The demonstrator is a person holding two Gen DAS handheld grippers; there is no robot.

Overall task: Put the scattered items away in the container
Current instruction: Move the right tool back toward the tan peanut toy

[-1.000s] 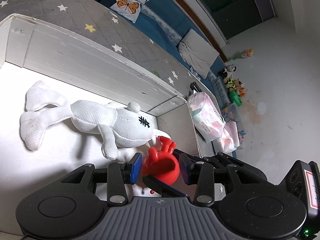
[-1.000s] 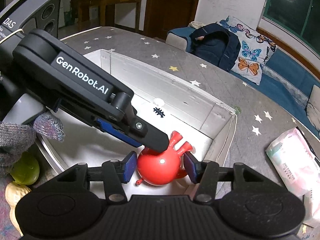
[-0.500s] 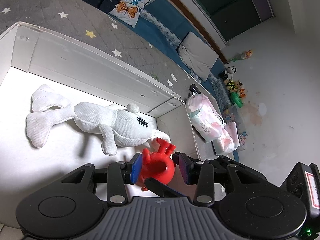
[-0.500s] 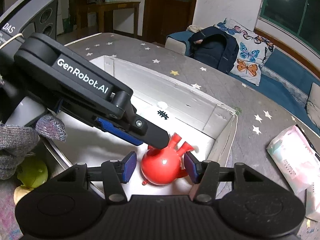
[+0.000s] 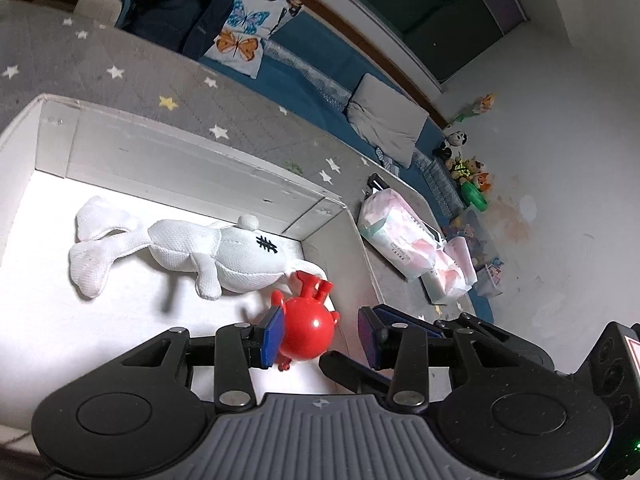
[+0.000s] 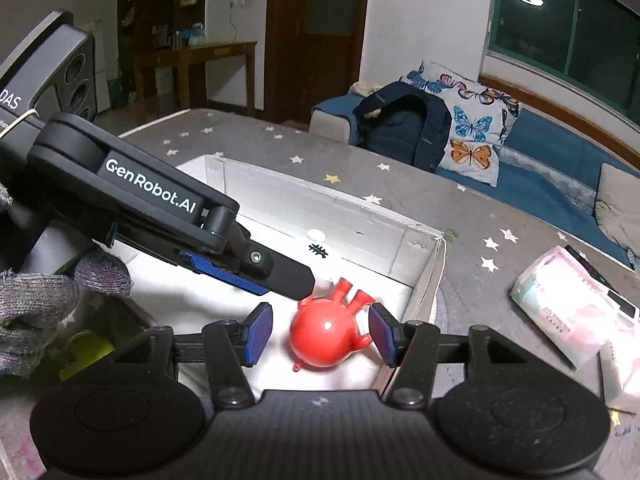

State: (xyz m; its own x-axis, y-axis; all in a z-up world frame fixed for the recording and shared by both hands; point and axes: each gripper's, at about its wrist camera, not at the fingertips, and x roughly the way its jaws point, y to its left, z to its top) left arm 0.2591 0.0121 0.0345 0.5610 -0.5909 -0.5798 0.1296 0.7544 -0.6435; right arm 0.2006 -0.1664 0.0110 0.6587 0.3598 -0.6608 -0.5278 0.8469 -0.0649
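The red toy (image 6: 326, 338) lay on the floor of the white box (image 6: 404, 240), in the corner near its right wall. The right gripper (image 6: 320, 334) stood over it with its jaws opening; the toy was between the blue pads, but they did not press on it. The left gripper (image 5: 320, 334) was also open, with the toy seen just beside its left pad, not held. A white plush animal (image 5: 180, 252) lay in the box too, close to the red toy, so I judge that two things were already put away.

Outside the box, at its near left side, a yellow-green toy (image 6: 86, 350) was on the grey star blanket (image 6: 480, 208), below a gloved hand (image 6: 48, 300); it seemed to be left to collect. Packs of tissues (image 6: 576, 312) lay on the blanket to the right, well apart from the box. Nothing blocked the way to them, but the two grippers were crowded close together over the same corner.
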